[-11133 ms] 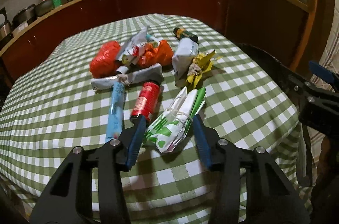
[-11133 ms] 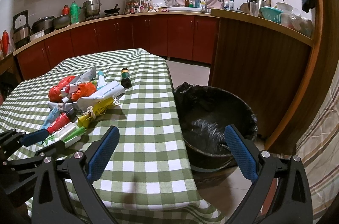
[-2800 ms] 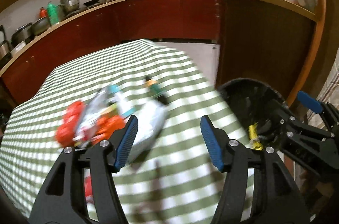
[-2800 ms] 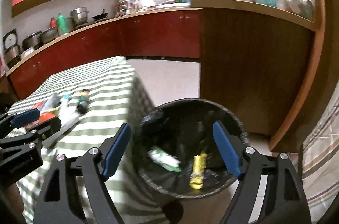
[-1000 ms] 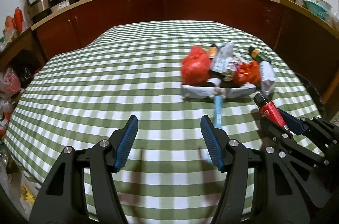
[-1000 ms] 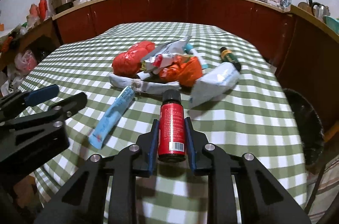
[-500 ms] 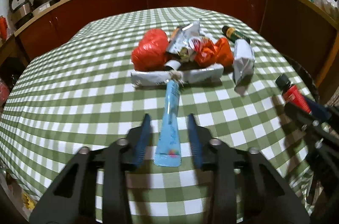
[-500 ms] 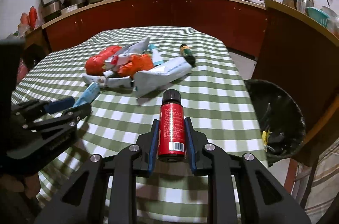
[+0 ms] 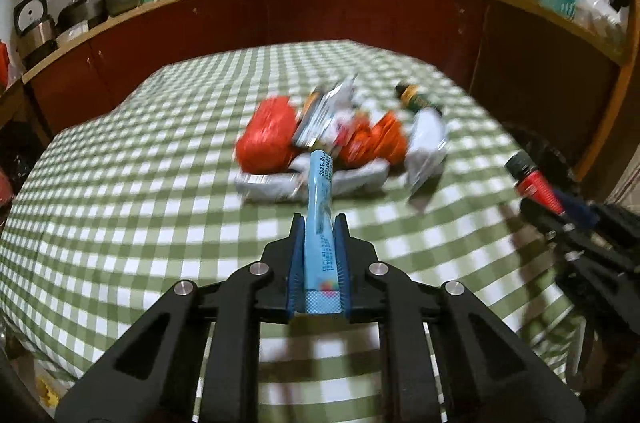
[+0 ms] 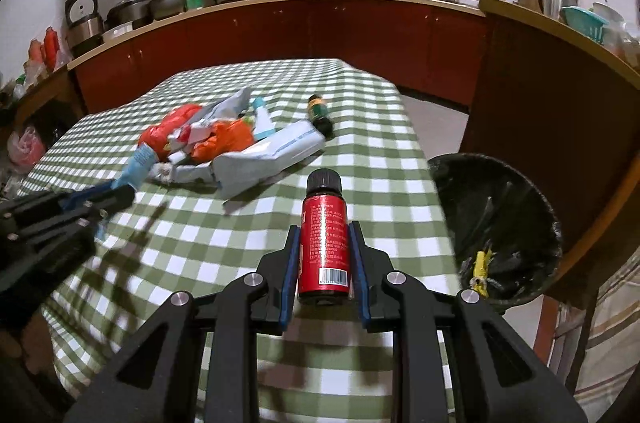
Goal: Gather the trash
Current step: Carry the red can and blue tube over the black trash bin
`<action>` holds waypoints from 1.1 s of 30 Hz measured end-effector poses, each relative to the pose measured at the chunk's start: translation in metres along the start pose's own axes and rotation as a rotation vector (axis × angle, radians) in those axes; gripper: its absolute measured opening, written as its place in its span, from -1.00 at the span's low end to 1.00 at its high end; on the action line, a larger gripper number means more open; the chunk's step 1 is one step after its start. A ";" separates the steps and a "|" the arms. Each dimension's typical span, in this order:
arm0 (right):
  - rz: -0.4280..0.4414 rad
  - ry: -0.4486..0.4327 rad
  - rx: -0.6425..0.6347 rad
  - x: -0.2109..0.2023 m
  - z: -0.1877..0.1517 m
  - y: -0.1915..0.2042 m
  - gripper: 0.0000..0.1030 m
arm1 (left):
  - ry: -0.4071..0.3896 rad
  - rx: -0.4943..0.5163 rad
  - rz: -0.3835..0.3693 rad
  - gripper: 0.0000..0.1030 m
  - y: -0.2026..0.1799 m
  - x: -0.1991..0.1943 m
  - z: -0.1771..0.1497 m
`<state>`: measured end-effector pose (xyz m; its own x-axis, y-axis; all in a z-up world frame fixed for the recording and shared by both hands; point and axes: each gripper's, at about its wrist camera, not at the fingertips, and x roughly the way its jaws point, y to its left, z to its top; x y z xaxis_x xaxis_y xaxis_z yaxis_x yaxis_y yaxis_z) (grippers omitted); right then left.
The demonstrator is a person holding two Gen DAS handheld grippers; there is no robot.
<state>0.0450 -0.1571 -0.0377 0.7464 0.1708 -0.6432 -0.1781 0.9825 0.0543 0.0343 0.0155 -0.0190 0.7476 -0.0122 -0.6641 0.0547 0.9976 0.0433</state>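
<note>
My left gripper (image 9: pixel 319 223) is clamped on the blue tube (image 9: pixel 320 219), pads tight against both its sides; the tube's far end points at the trash pile (image 9: pixel 340 143) on the checked table (image 9: pixel 160 203). My right gripper (image 10: pixel 324 235) grips the red bottle (image 10: pixel 324 247), black cap forward, above the table's near edge. The pile, made up of orange bags, white wrappers and a dark bottle (image 10: pixel 320 113), lies mid-table. The black-lined bin (image 10: pixel 496 223) stands on the floor just beside the table's right edge, a yellow scrap (image 10: pixel 480 269) inside.
</note>
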 end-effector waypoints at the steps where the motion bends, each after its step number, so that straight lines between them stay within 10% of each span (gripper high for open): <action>1: -0.008 -0.005 0.006 -0.001 0.001 -0.005 -0.52 | -0.013 0.004 -0.006 -0.71 -0.003 -0.003 0.003; 33: -0.234 -0.049 0.190 0.025 0.020 -0.173 -0.52 | -0.024 0.231 -0.195 -0.71 -0.202 0.086 0.083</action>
<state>0.1074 -0.3217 -0.0483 0.7841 -0.0632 -0.6175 0.1225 0.9910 0.0541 0.1425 -0.1930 -0.0234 0.7232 -0.2063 -0.6591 0.3459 0.9342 0.0872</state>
